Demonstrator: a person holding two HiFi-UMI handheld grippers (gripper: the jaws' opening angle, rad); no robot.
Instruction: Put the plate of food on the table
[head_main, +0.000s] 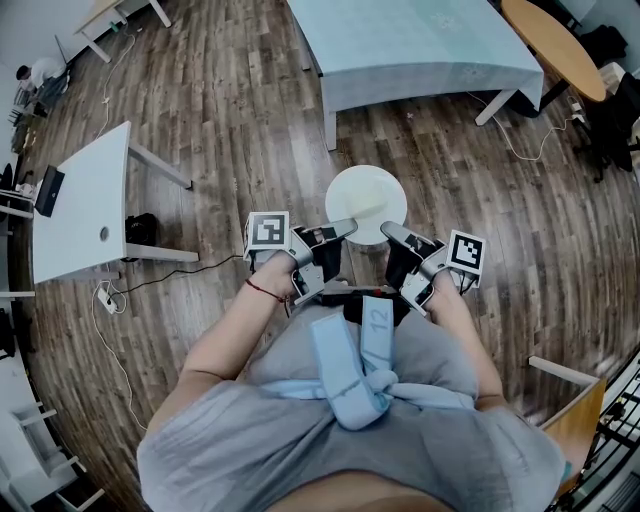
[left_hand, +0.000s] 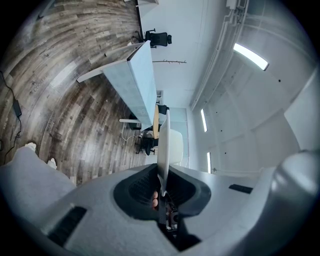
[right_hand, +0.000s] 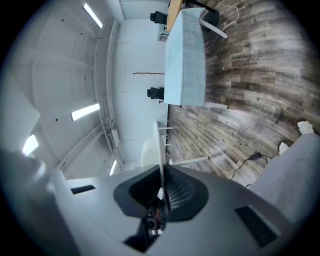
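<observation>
Widest in head view: plank floor on all sides. Next in size, table under a pale blue cloth, at 12 to 1 o'clock of the frame, well apart from the person, top bare as far as seen. White desk at 9 o'clock and round wooden tabletop at 2 o'clock, neither involved. At centre, white plate, roughly level, held in the air over the floor just ahead of the person's torso. No food made out on it from above, surface plain white. Gripped at the near rim from both sides: left gripper at the plate's 7 o'clock, right gripper at its 5 o'clock, with left marker cube and right marker cube outboard. In left gripper view, jaws closed to a sliver on the plate rim, plate seen edge-on as a thin white blade running toward 12 o'clock from the pads. Likewise in right gripper view: rim pinched between nearly meeting pads. Judged progress: pick-up done, plate in a two-sided pinch, table not reached, nothing set down. Left to do: cross the floor toward 12 o'clock, bring plate over the cloth, lower it flat, open both grippers. Worth watching: grip on the near edge only, so far edge free to dip.
</observation>
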